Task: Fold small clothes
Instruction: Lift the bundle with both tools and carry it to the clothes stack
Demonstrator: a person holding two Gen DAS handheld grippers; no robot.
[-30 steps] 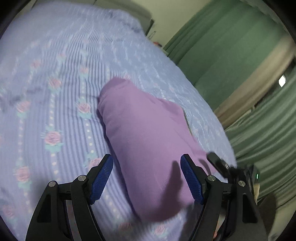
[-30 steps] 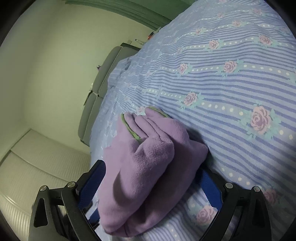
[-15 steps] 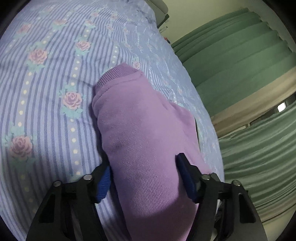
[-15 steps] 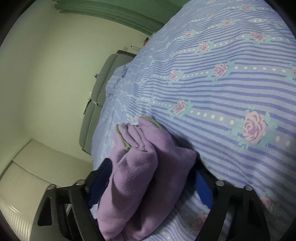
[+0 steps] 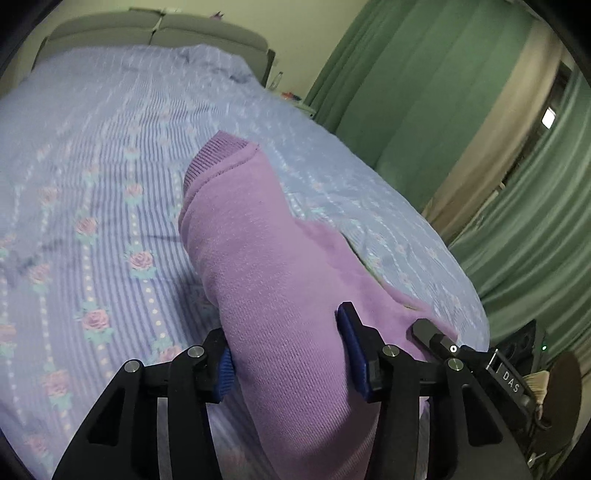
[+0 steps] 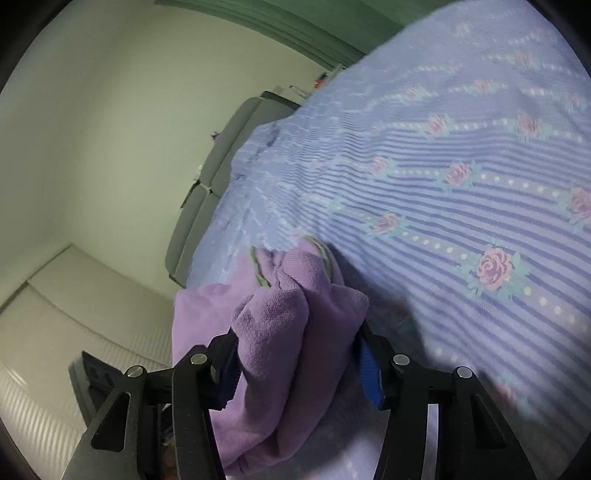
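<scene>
Garment (image 5: 266,280) first: we see a small purple knitted piece lying on the bed (image 5: 92,206), folded into a thick bundle whose ribbed hem points toward the headboard (image 5: 155,29). In the right wrist view the same garment (image 6: 295,325) shows bunched layers with a green-edged trim at its far end, and it rests near the edge of the mattress.

We find the left gripper (image 5: 290,354) with its blue-padded fingers (image 5: 352,354) closed against both flanks of the bundle, pinching it across its width. The right gripper (image 6: 297,363) does likewise from the other end: its fingers (image 6: 369,367) press into the purple folds on either side, and the cloth bulges up between them.

Around the garment we see the bed's cover, pale blue with darker stripes, dotted lines and pink roses. Beyond it the grey padded headboard stands against a cream wall (image 6: 110,129). Green curtains (image 5: 424,92) hang along the bed's right side in the left wrist view, with a beige strip between two panels. We also make out the other gripper's black body just beside the garment at the lower right of that view.
</scene>
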